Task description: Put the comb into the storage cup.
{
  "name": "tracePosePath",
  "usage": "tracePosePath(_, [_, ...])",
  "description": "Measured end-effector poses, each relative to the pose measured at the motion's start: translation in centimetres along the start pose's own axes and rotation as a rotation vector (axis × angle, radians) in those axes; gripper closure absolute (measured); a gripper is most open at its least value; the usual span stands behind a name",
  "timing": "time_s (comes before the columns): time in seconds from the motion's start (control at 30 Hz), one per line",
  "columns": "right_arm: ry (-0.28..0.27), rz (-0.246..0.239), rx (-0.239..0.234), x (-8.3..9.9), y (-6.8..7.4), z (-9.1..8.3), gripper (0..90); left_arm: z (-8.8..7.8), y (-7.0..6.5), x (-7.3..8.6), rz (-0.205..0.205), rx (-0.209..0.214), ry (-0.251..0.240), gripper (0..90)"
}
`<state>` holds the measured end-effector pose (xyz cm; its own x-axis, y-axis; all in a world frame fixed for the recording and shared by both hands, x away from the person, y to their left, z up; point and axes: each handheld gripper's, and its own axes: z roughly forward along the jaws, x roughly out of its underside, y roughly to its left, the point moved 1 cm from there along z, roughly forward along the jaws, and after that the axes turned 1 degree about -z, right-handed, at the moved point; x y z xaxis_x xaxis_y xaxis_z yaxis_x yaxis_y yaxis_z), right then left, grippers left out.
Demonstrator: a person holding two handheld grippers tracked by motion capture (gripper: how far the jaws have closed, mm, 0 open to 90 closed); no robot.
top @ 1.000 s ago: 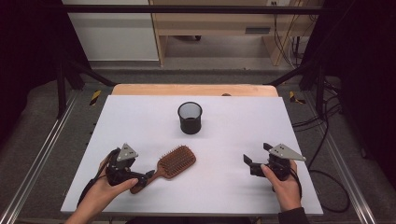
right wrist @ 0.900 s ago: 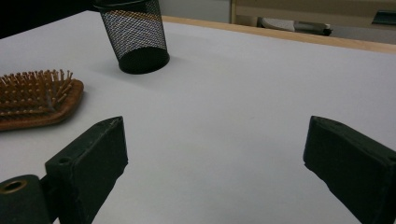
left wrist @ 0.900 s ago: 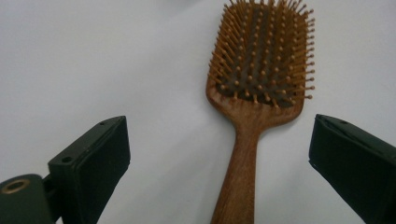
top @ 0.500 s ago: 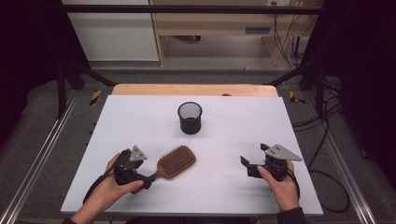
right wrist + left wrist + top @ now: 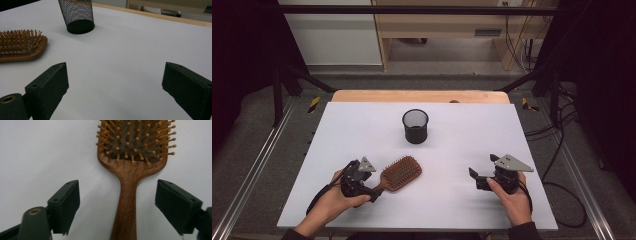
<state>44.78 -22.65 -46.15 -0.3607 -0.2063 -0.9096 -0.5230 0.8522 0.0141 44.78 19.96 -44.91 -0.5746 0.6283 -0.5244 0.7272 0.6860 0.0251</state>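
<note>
Left gripper view gives me a brown wooden hairbrush [image 5: 130,170], pale pins up, no lettering; left tongs [image 5: 117,205] closing around its handle, not yet touching; right tongs [image 5: 115,92] open.

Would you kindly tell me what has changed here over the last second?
The left gripper has moved in along the hairbrush handle, which now lies between its jaws. The jaws have just been closing but do not yet touch the wood. The right gripper, the brush and the mesh cup stayed put.
</note>
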Motion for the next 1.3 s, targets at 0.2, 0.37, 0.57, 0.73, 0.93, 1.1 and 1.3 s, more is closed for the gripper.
tracePosePath(0.2, [0.009,-0.006,-0.003,0.0,0.1,0.2,7.1,0.5,-0.2,-0.5,0.013,0.026,0.031,34.3])
tracePosePath(0.37, [0.013,-0.004,-0.007,0.1,0.0,0.2,7.1,0.9,-0.3,-0.7,0.030,0.044,0.064,44.6])
tracePosePath(0.57, [0.021,-0.002,-0.011,0.2,0.0,0.3,7.1,1.2,-0.6,-0.7,0.056,0.052,0.082,54.6])
tracePosePath(0.73, [0.024,-0.008,-0.022,0.2,0.1,0.5,7.2,1.6,-0.7,-0.6,0.063,0.053,0.108,61.0])
tracePosePath(0.93, [0.028,-0.013,-0.028,0.2,0.2,0.5,7.3,1.8,-0.8,-0.8,0.077,0.059,0.127,65.3])
tracePosePath(1.1, [0.033,-0.013,-0.036,0.2,0.3,0.5,7.4,1.9,-0.7,-0.9,0.078,0.064,0.139,67.5])
tracePosePath(1.3, [0.038,-0.017,-0.045,0.2,0.5,0.7,7.4,2.0,-1.0,-1.1,0.077,0.054,0.152,72.3])
